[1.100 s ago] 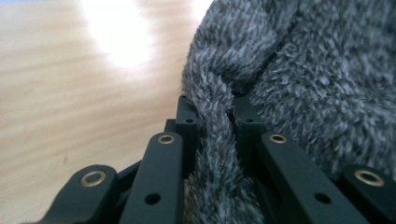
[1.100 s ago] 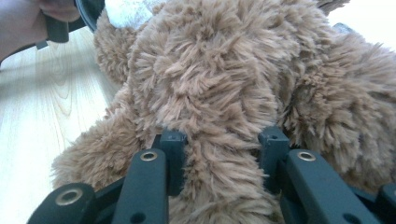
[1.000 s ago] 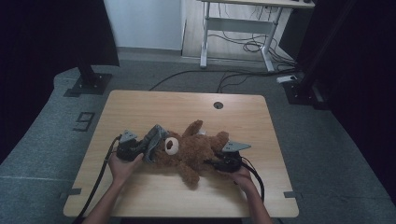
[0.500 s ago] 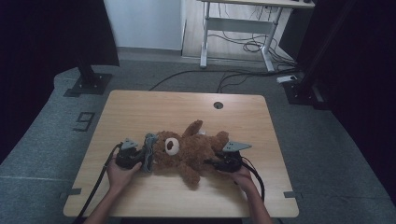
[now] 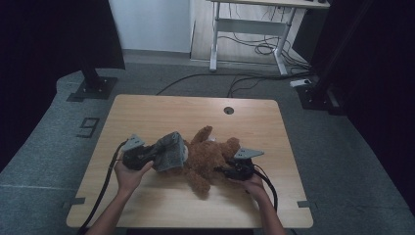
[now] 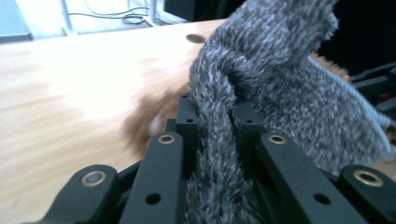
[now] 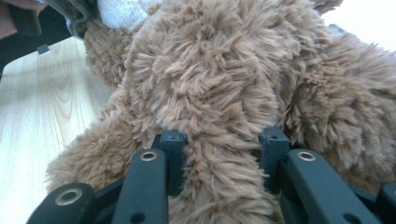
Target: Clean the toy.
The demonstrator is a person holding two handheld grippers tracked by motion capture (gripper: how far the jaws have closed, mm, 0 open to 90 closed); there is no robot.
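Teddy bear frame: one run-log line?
left gripper: shut on grey knit hat | right gripper: shut on teddy bear | hat at bear's head | bear lying on table

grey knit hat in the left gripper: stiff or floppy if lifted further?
Probably floppy: the grey knit hat bunches and folds between the left gripper fingers. Likely light, and its fuzzy knit should resist slipping. It may drag on the teddy bear.

A brown plush teddy bear [image 5: 208, 159] lies on the light wooden table [image 5: 147, 115], nearer its front edge. A grey knitted cloth [image 5: 170, 152] covers its left end.
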